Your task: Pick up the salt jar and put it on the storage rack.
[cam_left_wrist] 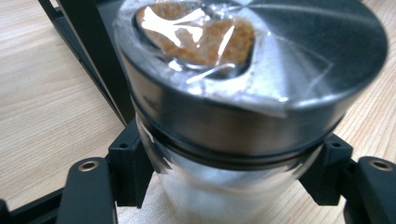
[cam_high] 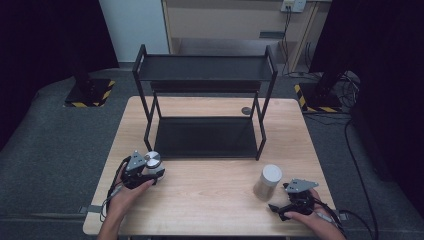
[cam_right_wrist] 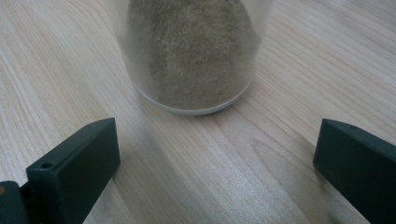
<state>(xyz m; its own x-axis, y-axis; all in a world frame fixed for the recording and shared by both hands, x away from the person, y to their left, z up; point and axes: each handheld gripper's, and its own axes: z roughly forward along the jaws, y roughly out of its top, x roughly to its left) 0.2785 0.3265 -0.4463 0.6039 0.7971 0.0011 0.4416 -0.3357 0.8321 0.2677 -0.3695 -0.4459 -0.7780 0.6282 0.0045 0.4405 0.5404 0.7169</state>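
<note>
Dark curtains and grey carpet ring a pale wooden table [cam_high: 210, 200], with a black two-tier rack [cam_high: 205, 107] standing on its far half. At the near left, just in front of the rack's left front leg, the left gripper [cam_high: 150, 172] is clamped on a clear jar [cam_high: 153, 164] with a metal lid. In the left gripper view the jaws press against the jar's [cam_left_wrist: 233, 186] glass wall from both sides, just under the lid [cam_left_wrist: 261, 84], which carries a window showing orange-brown contents and a film of clear tape across it. The jar stands upright on the table. At the near right stands a second jar [cam_high: 267, 182] with a pale lid, upright and filled with greyish-brown powder. The right gripper [cam_high: 280, 206] lies just beside it with its jaws spread wide; in the right gripper view the jar [cam_right_wrist: 196, 56] stands just beyond the jaw tips, apart from both, with bare wood between them.
</note>
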